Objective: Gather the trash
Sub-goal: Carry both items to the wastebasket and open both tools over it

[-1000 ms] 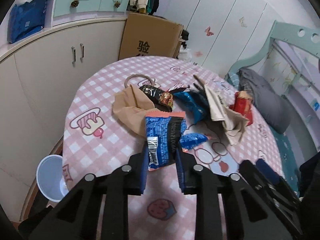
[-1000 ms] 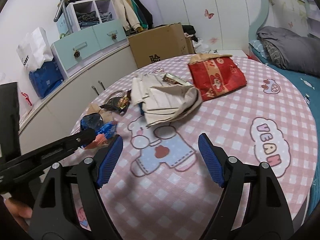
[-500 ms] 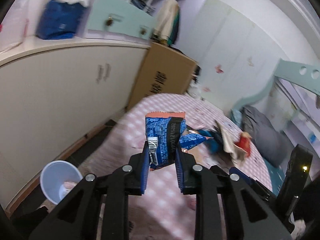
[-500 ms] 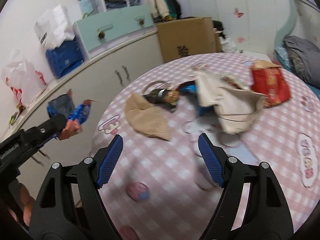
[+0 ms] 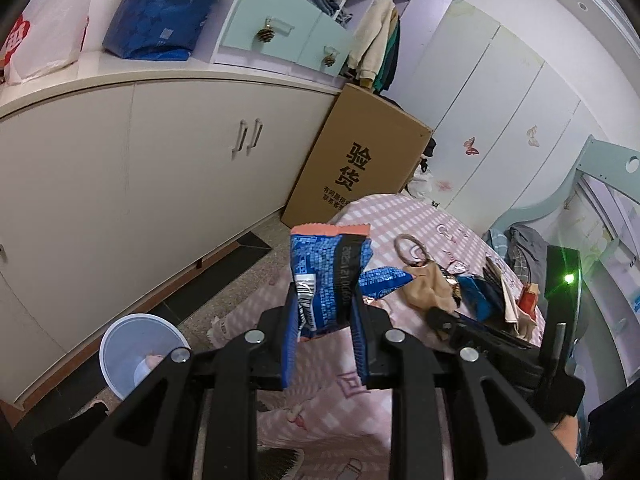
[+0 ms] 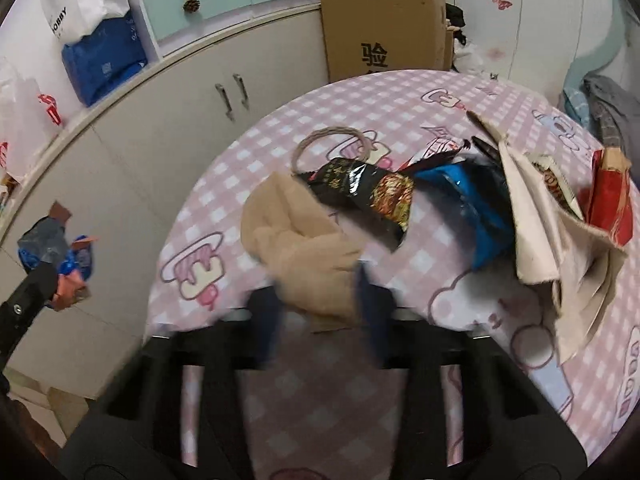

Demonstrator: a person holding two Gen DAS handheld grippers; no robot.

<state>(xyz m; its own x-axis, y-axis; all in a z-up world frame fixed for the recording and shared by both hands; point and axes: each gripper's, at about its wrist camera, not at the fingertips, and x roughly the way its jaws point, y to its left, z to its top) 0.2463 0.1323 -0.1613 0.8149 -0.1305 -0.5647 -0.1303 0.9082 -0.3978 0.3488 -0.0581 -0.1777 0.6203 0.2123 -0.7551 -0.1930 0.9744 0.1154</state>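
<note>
My left gripper (image 5: 323, 334) is shut on a blue snack wrapper (image 5: 330, 280) and holds it in the air past the table's left edge, above the floor; the wrapper also shows in the right wrist view (image 6: 56, 256). A white bin (image 5: 140, 350) stands on the floor below and to the left. My right gripper (image 6: 320, 320) is blurred, its jaws closing around a tan paper bag (image 6: 304, 244) on the pink checked table (image 6: 280, 128). Beyond lie a black wrapper (image 6: 364, 192), a blue wrapper (image 6: 476, 208), a beige bag (image 6: 540, 224) and a red packet (image 6: 610, 204).
Cream cabinets (image 5: 120, 168) run along the left with blue and white bags on top. A cardboard box (image 5: 360, 164) stands behind the table. A bed with grey bedding (image 6: 612, 100) is at the right. The floor between cabinet and table is narrow.
My left gripper has carried the blue wrapper off the table toward the bin. My right gripper has moved left to the tan bag and its jaws have narrowed.
</note>
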